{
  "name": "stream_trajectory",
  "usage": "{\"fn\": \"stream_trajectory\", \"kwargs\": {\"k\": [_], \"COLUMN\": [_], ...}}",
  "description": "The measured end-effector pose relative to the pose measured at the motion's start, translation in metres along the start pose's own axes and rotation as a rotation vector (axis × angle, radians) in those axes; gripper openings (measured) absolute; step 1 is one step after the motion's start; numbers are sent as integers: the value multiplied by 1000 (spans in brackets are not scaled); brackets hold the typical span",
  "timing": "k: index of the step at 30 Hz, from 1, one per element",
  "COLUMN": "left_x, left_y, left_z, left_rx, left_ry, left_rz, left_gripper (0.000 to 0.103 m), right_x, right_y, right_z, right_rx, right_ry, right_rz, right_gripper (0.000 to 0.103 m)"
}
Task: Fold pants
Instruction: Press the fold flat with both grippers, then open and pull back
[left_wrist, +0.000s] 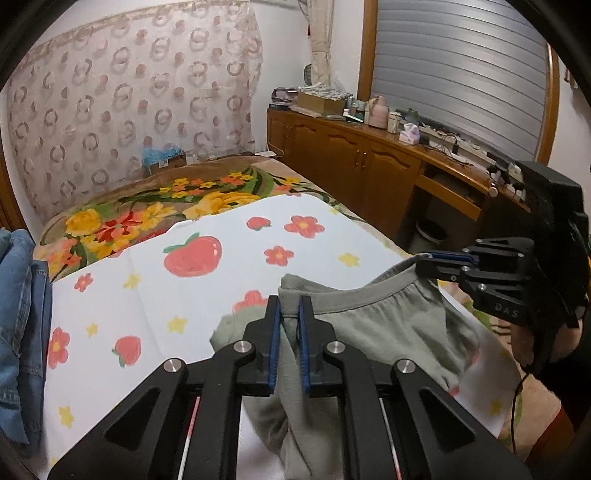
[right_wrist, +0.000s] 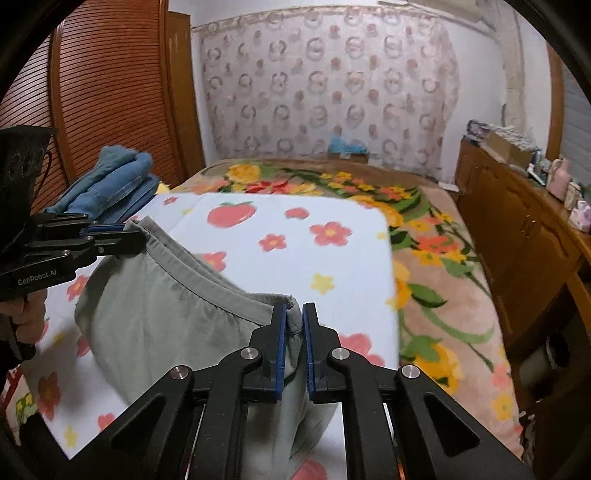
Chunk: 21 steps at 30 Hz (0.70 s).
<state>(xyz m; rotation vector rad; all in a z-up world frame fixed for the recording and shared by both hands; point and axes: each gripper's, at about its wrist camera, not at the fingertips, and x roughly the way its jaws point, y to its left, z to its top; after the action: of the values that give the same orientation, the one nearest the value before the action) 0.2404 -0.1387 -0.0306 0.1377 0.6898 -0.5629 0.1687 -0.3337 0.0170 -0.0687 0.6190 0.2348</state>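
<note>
We hold the grey-green pants (left_wrist: 373, 317) by their waistband, one end in each gripper, above a white sheet (left_wrist: 207, 266) printed with strawberries and small flowers. Our left gripper (left_wrist: 290, 302) has its blue ribbed pads closed narrowly on one end of the elastic band, soft jersey bunched between them; in the right wrist view the same tool comes in from nine o'clock (right_wrist: 127, 230), gripping that end. Our right gripper (right_wrist: 294, 310) pinches the other end the same way, and appears at three o'clock in the left wrist view (left_wrist: 424, 264). Between the two the gathered waistband sags in a shallow curve and the limp fabric hangs down toward six o'clock, partly resting on the sheet. Beneath the sheet lies a plush floral blanket (right_wrist: 436, 258) in yellow, red and green. A stack of folded blue denim (right_wrist: 110, 184) sits at ten o'clock in the right view. A wooden cabinet (left_wrist: 354, 155) with arched panel doors runs along at two o'clock in the left view.
</note>
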Motion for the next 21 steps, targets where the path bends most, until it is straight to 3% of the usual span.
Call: {"fn": "stream_trajectory", "kwargs": {"k": [9,12,15,17,21], "left_x": [23,19,8,-2,-20], "left_y": [3,2,0,1,1], "left_z": [-9,-13,-15,-17,-25], "left_rx": [-7,0,26,32,29], "left_ry": [71,79,61,42,21], "left_rz": [27,26,44,33,13], "left_gripper": [11,21,43,64,68], "right_x": [17,8,-8,-19,-36], "right_y": [4,5,6,4,4], "right_z": [-4,-6,-8,-11,-22], "right_rx": [49,76,82,83,93], "right_ry": [78,69,50,38,17], "right_rz": [-13,-5,-7,-12,16], "right_gripper": [9,14,18,23,25]}}
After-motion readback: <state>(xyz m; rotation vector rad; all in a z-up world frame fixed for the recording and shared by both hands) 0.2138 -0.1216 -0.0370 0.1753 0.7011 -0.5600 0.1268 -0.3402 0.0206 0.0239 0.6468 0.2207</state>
